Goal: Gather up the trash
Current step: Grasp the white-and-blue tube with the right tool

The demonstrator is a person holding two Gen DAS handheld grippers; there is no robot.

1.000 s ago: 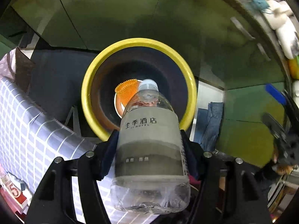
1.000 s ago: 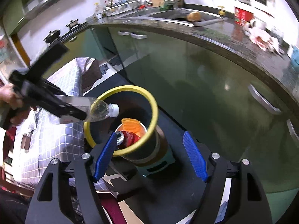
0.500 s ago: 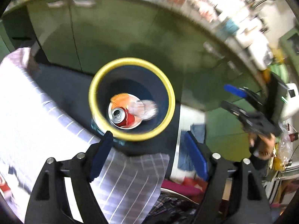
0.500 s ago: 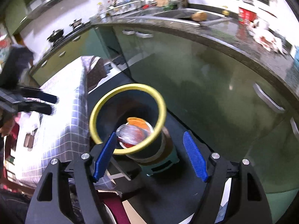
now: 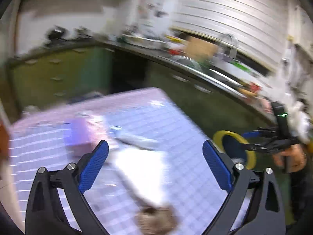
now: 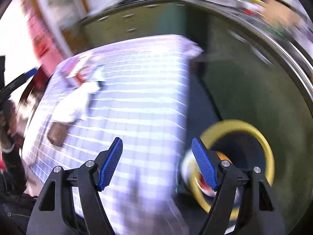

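Both views are motion-blurred. My left gripper (image 5: 155, 161) is open and empty above the checkered tablecloth (image 5: 185, 129), over blurred white paper trash (image 5: 140, 168) and a brown lump (image 5: 156, 218). A purple item (image 5: 78, 135) lies further left. The yellow-rimmed trash bin (image 5: 234, 148) stands to the right, with the other gripper (image 5: 262, 143) beside it. My right gripper (image 6: 157, 161) is open and empty between the table (image 6: 140, 101) and the bin (image 6: 244, 129). White paper (image 6: 72, 105) and a brown item (image 6: 56, 133) lie on the table's left.
Green kitchen cabinets (image 5: 58, 74) and a cluttered counter with a sink (image 5: 195, 64) run behind the table. Dark floor (image 6: 199, 105) lies between table and cabinets. The left gripper shows at the left edge of the right wrist view (image 6: 15, 84).
My left gripper let the bottle go into the bin, then swung away from it to over the table. My right gripper turned left toward the table.
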